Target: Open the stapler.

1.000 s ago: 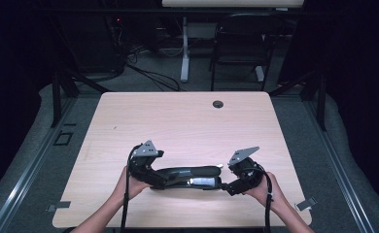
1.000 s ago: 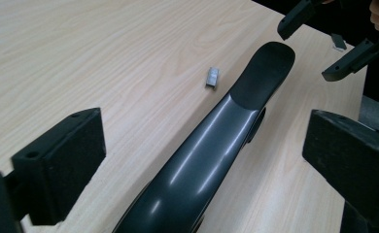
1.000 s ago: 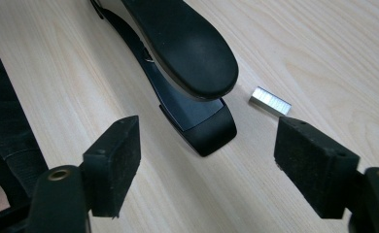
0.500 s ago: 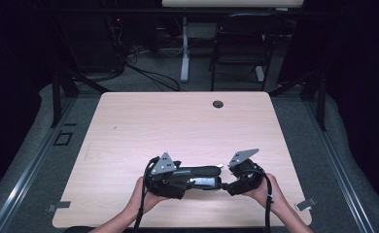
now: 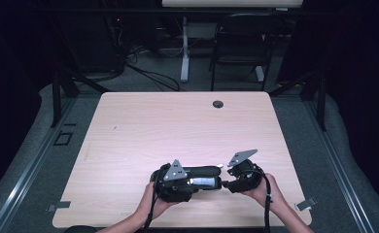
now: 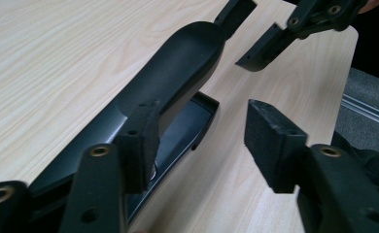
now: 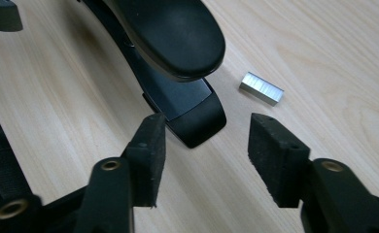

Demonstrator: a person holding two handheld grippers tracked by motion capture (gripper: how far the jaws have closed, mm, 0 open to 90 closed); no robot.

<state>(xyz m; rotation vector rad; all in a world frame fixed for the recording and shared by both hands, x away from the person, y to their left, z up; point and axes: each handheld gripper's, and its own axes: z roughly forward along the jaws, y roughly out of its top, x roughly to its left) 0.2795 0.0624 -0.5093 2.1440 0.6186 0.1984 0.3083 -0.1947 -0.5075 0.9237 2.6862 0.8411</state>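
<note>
A black stapler (image 5: pixel 204 175) lies flat near the table's front edge, between my two grippers. My left gripper (image 5: pixel 190 187) is at its left end. In the left gripper view the stapler (image 6: pixel 178 77) runs along and behind the left pad (image 6: pixel 140 143); the jaws (image 6: pixel 202 141) have just been closing, and only bare table shows in the gap between them. My right gripper (image 5: pixel 229 183) faces the stapler's right end. Its jaws (image 7: pixel 204 145) have also just been closing and stand apart, with the stapler's nose (image 7: pixel 192 114) just ahead of them. A small strip of staples (image 7: pixel 261 89) lies beside that nose.
The light wooden table (image 5: pixel 178 131) has a dark cable hole (image 5: pixel 218 104) near its far edge. A chair (image 5: pixel 241 43) and cables stand on the floor beyond. The table's right edge and grey floor (image 6: pixel 372 97) lie near the stapler's nose end.
My left gripper has moved right along the front edge up to the stapler's left end. Both pairs of jaws stand narrower than before. The right hand has stayed in place.
</note>
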